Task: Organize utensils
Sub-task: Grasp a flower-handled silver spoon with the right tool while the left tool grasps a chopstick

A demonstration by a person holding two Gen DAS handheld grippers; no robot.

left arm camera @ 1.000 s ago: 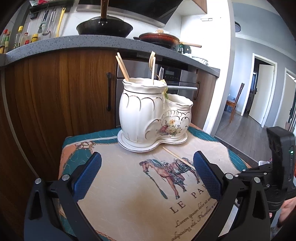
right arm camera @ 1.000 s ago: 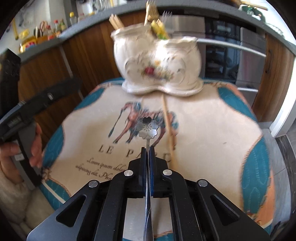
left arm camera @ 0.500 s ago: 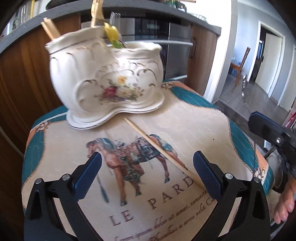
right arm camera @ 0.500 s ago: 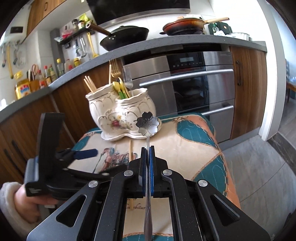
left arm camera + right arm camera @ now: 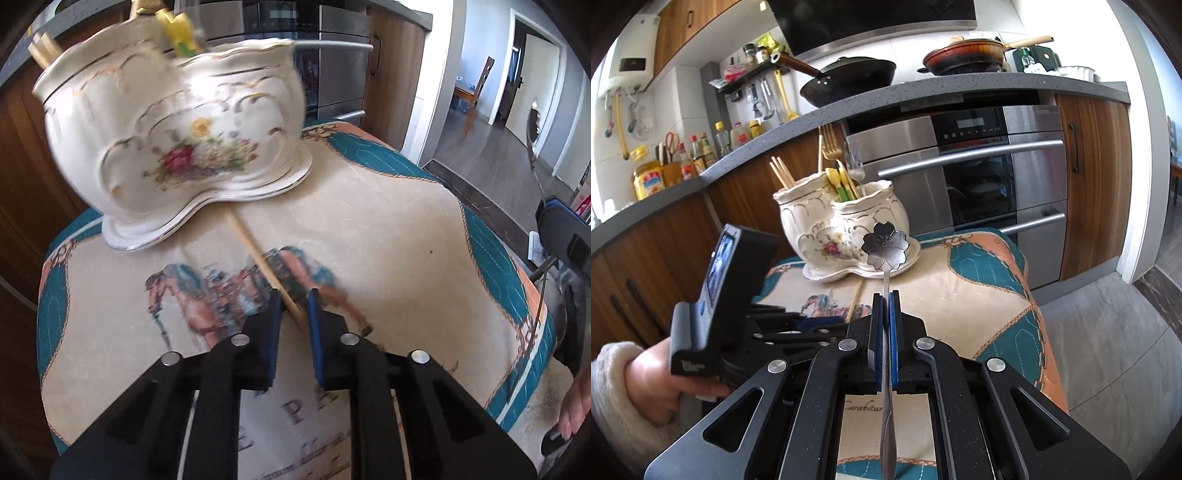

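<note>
A white floral ceramic utensil holder [image 5: 177, 136] stands at the far side of a cloth-covered stool [image 5: 388, 229]; it also shows in the right wrist view [image 5: 842, 229], holding chopsticks, forks and yellow-green utensils. A single wooden chopstick [image 5: 258, 258] lies on the cloth in front of it. My left gripper [image 5: 293, 299] is low over the cloth, its jaws narrowed around the chopstick's near end with a small gap left. My right gripper [image 5: 885, 295] is shut on a flower-shaped metal spoon [image 5: 884, 245], held up to the right of the stool.
Behind the stool are wooden cabinets and a steel oven [image 5: 979, 177] under a grey counter with pans [image 5: 849, 77]. The right gripper's body [image 5: 565, 240] is at the right edge of the left wrist view. Open floor lies to the right [image 5: 1108, 332].
My left gripper dropped to the cloth and its jaws closed from wide open to narrow around the chopstick. My right gripper lifted the spoon up and back from the stool.
</note>
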